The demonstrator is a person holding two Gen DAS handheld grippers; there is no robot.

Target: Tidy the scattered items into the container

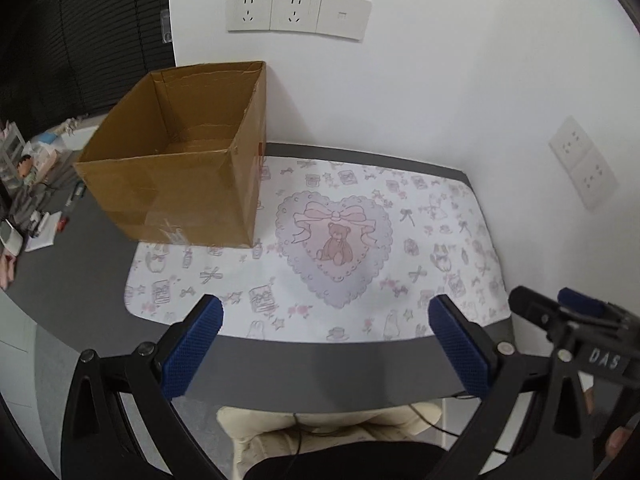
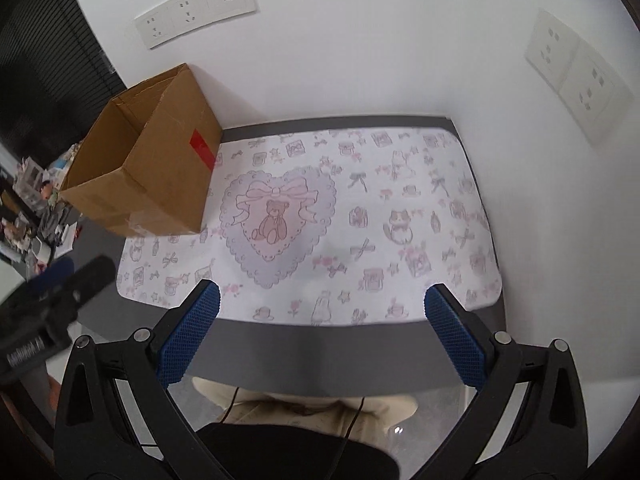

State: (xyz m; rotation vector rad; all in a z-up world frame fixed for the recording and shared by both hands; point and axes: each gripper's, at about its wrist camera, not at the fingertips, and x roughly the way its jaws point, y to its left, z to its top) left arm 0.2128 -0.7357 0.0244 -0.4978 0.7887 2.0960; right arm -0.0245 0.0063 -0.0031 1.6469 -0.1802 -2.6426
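Note:
An open brown cardboard box [image 1: 172, 192] stands at the back left of the table, on the corner of a white printed mat [image 1: 420, 240] with a teddy-bear heart in its middle. The right wrist view shows the same box [image 2: 160, 184] with a red tape strip on its side, and the mat [image 2: 400, 200]. No loose items lie on the mat in either view; the box's inside shows only its bare floor. My left gripper [image 1: 326, 320] hangs open above the table's near edge. My right gripper [image 2: 322, 304] is open too, holding nothing.
White walls with sockets [image 1: 296, 14] close the back and right of the grey table [image 1: 320, 368]. Clutter of small items [image 1: 28, 184] sits far left beyond the box. The person's lap [image 1: 328, 432] lies below the table edge. The other gripper's body [image 1: 580, 328] pokes in at the right.

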